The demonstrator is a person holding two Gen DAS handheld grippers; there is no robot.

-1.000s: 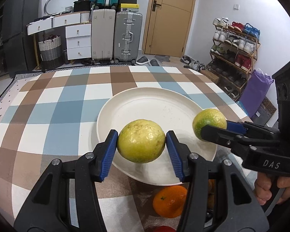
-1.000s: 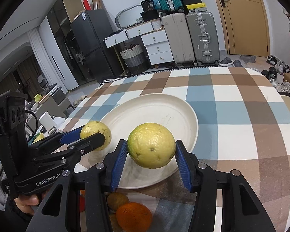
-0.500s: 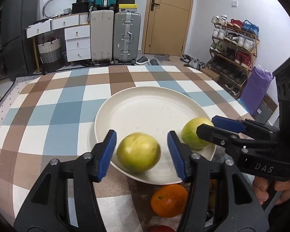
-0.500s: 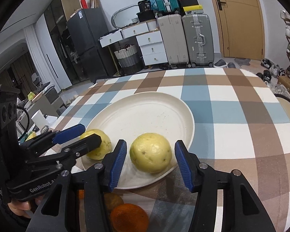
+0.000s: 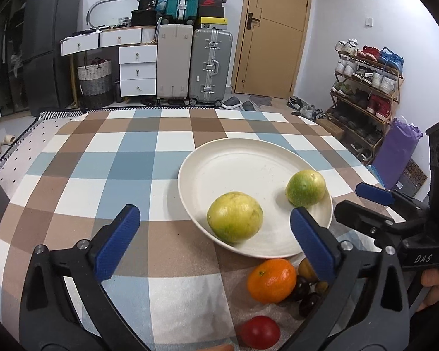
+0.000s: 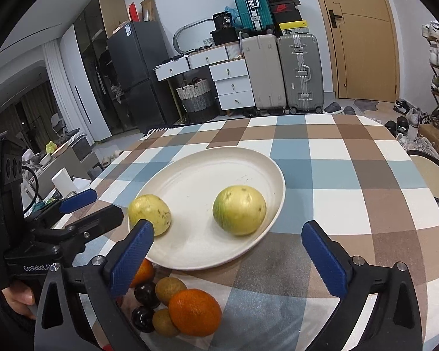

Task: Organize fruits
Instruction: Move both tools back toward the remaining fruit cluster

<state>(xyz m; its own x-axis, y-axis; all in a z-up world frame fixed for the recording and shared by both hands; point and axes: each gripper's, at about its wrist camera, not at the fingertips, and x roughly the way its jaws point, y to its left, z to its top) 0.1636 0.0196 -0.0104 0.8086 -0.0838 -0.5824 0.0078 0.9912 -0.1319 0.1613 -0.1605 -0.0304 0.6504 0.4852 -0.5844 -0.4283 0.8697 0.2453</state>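
Two yellow-green round fruits lie on the cream plate [image 5: 225, 161]. In the left wrist view one fruit [image 5: 234, 217] rests at the plate's near rim and a greener one [image 5: 305, 188] to its right. My left gripper [image 5: 213, 215] is opening, its blue pads wide apart and clear of the near fruit. The right gripper [image 6: 227, 228] is also opening wide, and its fruit [image 6: 239, 210] sits free on the plate beyond its fingertips. Each gripper shows side-on in the other's view: the right gripper [image 5: 351, 199] and the left gripper [image 6: 101, 204].
Near the table's front edge lie loose fruits: an orange [image 5: 271, 280], a red fruit [image 5: 259, 332], and several small dark and brown ones [image 6: 169, 288]. A checked cloth [image 5: 117, 161] covers the table. A round stool [image 6: 430, 175] stands off the right edge.
Both grippers went from shut on a fruit held above the plate to wide open. The two fruits now lie on the plate. The left gripper has shifted to the left.
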